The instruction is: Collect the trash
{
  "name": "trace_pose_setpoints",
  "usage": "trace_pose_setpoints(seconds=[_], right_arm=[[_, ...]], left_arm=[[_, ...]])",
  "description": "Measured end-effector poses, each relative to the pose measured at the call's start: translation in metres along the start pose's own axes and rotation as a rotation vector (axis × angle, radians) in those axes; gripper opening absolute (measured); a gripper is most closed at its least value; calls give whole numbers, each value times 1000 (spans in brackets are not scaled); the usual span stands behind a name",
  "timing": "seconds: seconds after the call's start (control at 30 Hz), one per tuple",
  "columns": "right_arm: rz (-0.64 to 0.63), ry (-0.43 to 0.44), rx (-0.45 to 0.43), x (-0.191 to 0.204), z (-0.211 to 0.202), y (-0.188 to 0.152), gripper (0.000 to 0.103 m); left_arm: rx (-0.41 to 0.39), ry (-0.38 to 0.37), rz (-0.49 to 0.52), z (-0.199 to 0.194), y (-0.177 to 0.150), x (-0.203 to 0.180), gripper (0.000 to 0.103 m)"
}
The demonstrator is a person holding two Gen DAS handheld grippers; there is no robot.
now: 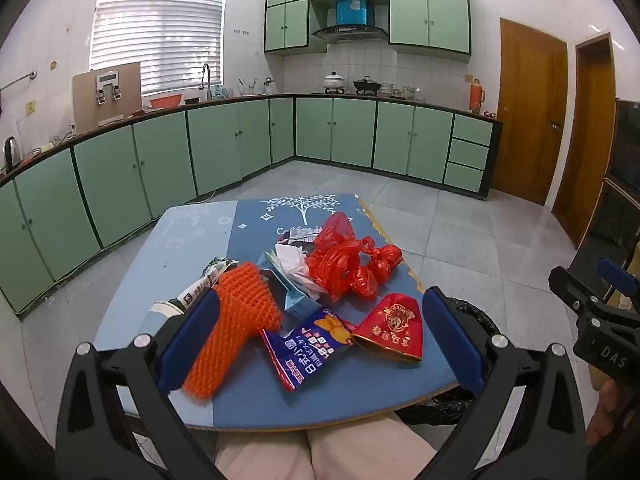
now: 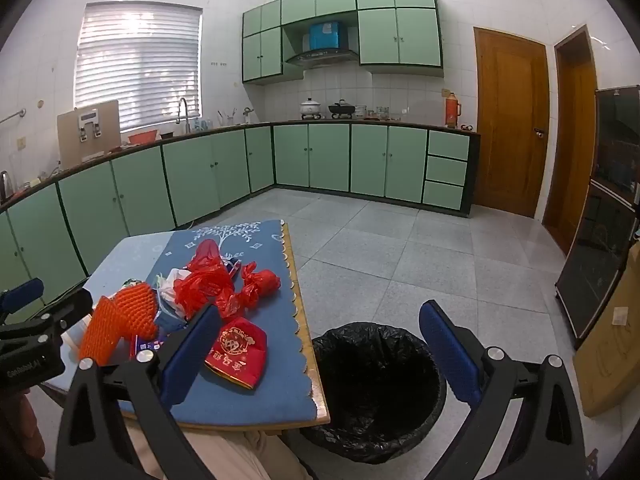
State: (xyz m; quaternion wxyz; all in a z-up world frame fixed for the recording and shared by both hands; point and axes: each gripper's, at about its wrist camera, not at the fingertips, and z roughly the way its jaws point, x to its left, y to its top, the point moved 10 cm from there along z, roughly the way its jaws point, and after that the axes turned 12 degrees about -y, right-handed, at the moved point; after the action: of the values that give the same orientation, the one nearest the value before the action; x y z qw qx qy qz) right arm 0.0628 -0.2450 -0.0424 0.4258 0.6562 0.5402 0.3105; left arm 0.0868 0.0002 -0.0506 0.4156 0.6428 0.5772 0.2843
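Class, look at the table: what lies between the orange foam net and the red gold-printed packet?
A blue snack wrapper lies flat between the orange foam net and the red packet; the left wrist view shows it best.

The near strip of the worktop (image 1: 248, 396) is bare in front of the pile. The orange foam net (image 1: 236, 320), blue snack wrapper (image 1: 308, 352) and red pouch (image 1: 394, 326) line the pile's near edge; red plastic bags (image 1: 344, 260) stand behind. The bin (image 2: 376, 388) mouth, just beside the worktop's right edge, is unobstructed. The floor (image 2: 420, 264) beyond is clear.
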Motion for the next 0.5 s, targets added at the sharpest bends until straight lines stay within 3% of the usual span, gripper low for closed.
trace_pose_setpoints(seconds=[0.5], right_arm=[[-1, 0, -2, 0, 0, 0, 97]], left_arm=[[-11, 2, 6, -1, 1, 0, 98]])
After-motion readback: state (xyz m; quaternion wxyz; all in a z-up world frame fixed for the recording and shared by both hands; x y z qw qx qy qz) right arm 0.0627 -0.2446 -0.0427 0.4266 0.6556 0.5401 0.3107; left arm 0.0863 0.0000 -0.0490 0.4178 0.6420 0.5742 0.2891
